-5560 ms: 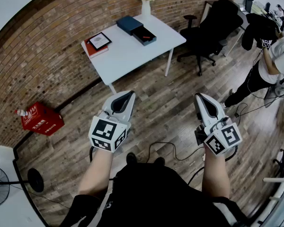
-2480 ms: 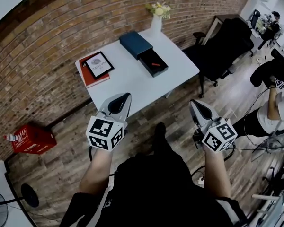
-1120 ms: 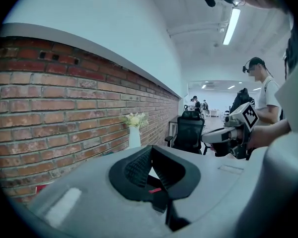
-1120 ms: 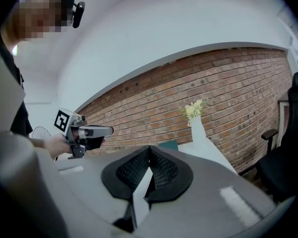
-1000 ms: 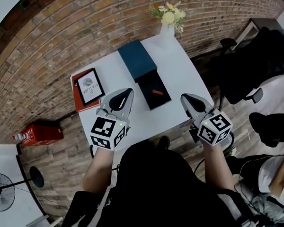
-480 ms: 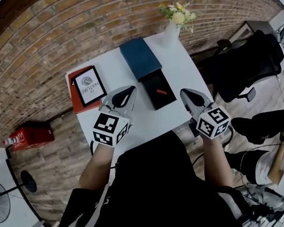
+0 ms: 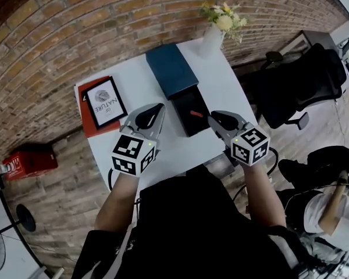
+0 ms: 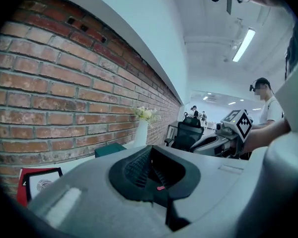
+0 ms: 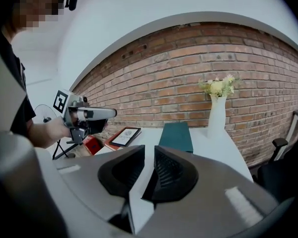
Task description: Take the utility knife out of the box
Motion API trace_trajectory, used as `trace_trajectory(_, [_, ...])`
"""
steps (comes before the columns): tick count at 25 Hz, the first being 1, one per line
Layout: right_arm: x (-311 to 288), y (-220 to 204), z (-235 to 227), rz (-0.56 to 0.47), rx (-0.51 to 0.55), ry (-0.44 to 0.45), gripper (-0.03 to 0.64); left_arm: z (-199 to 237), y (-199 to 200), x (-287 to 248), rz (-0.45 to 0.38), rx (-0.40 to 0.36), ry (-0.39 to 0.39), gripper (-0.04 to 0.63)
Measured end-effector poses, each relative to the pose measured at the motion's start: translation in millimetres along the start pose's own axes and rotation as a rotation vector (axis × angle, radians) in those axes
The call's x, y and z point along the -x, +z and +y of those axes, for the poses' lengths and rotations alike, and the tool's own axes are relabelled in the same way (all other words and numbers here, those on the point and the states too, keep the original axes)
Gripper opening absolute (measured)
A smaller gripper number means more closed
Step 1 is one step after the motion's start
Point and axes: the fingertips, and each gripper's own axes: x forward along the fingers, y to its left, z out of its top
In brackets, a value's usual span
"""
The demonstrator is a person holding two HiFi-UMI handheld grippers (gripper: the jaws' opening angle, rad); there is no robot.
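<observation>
A dark teal box [image 7: 171,70] lies on the white table [image 7: 221,89]. Its black tray [image 7: 186,118] is pulled out toward me, and a small red utility knife [image 7: 196,113] lies in it. My right gripper [image 7: 213,118] hovers just right of the tray. Its jaws have just been opening and stand a little apart with nothing between them [image 9: 149,150]. My left gripper [image 7: 157,107] hangs left of the tray with its jaws together and empty [image 8: 151,148]. The box's teal top [image 9: 176,135] shows beyond the right jaws.
A white vase [image 7: 212,38] of flowers stands at the table's far end by the brick wall. A framed picture on a red book [image 7: 102,97] lies at the left. A black office chair [image 7: 302,77] stands to the right, and a red case [image 7: 26,161] sits on the floor.
The table has come nearer in the head view. Both grippers have moved forward over it to either side of the black tray. The right jaws have parted slightly.
</observation>
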Motion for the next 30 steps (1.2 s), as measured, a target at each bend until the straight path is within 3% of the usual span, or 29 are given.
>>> trace_trajectory(6, [-25.2,-22.8,-20.2,0.097,0.047,0.022,0.064,3.6,-2.8,-14.2,0.015,0.031,0.03,0.007])
trace_trajectory(13, [-55.9,-58.5,-29.8,0.24,0.109,0.122,0.106,0.4,-12.0,-28.0,0.04,0.051,0.062,0.008])
trace_trajectory(18, [-75.9,-82.1,-39.9,0.341,0.216,0.11,0.151,-2.4,-10.9,-28.3,0.053,0.047,0.086,0.008])
trace_trajectory(24, [-91.7,-103.5,-39.3,0.447,0.278,0.156,0.211,2.7,-17.0,-24.8,0.061,0.061,0.121,0.008])
trace_trajectory(30, [-99.8,-113.0,-52.8,0.534,0.315,0.159,0.227,5.5,-20.6,-25.6,0.052,0.083,0.13,0.008])
